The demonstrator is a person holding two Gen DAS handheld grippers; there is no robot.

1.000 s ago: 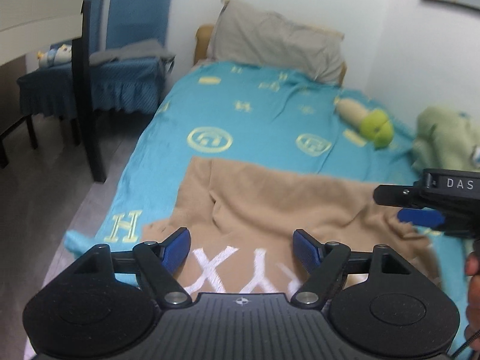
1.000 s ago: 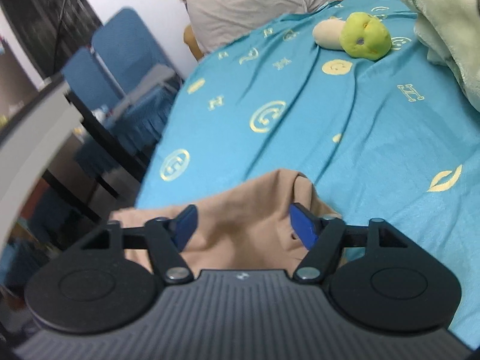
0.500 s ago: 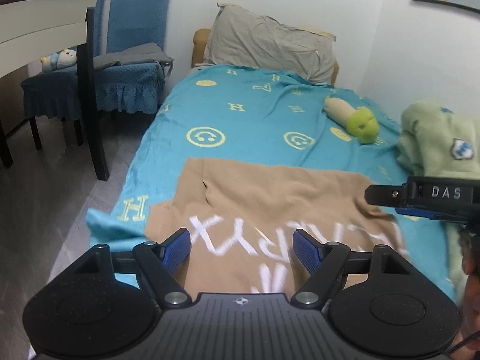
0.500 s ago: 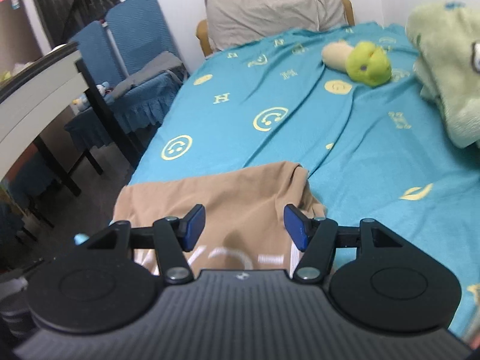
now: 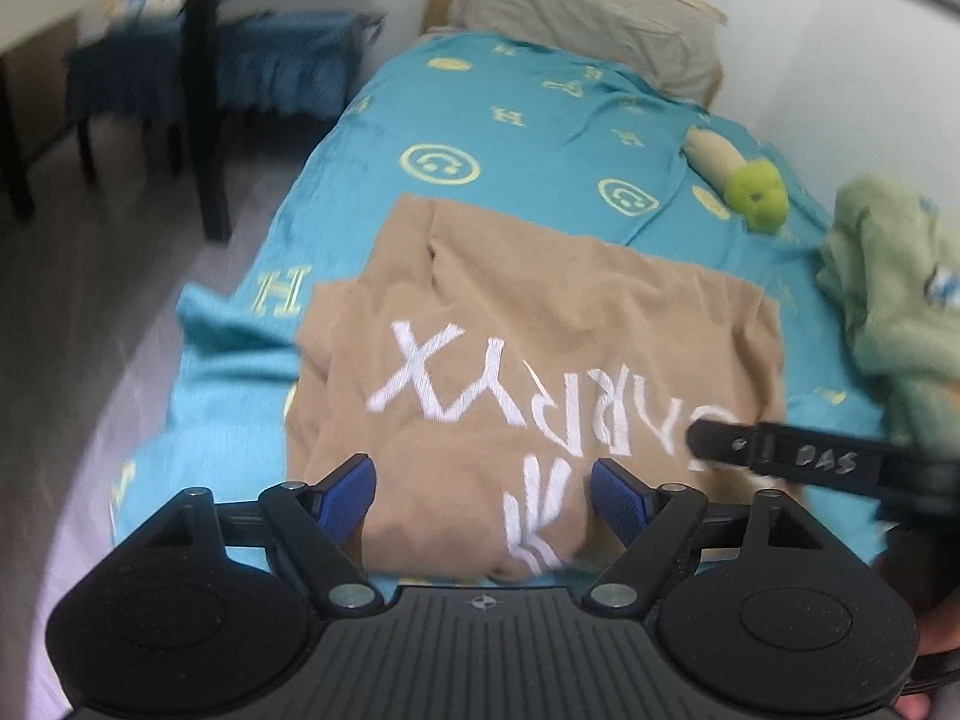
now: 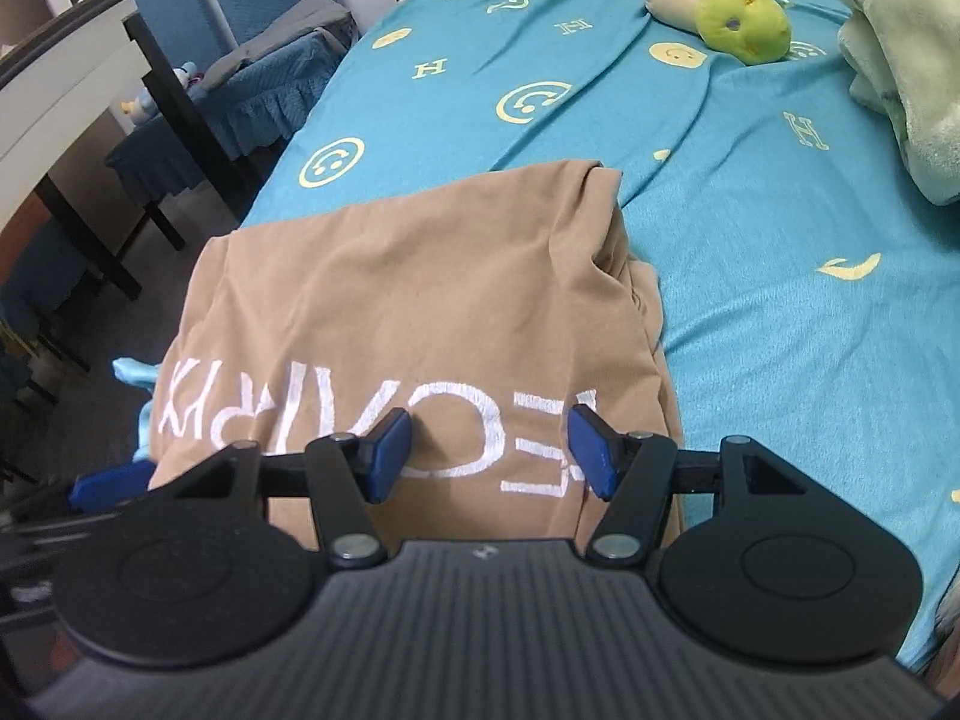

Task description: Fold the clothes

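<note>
Tan shirt (image 5: 540, 324) flat on the bed (image 5: 540, 120); left gripper (image 5: 483, 495) opening, right gripper (image 6: 489, 450) released, both empty.

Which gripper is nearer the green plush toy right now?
Right. The right gripper is over the tan shirt's toy-side part; the left gripper, jaws opening, is over its far side from the green plush toy.

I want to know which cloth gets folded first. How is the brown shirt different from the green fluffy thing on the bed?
The tan shirt is spread fairly flat near the foot of the bed; the pale green blanket sits bunched in a heap by the far side. The shirt has big white letters and looks thin; the blanket looks thick and fuzzy. Both rest on the turquoise bedsheet.
</note>
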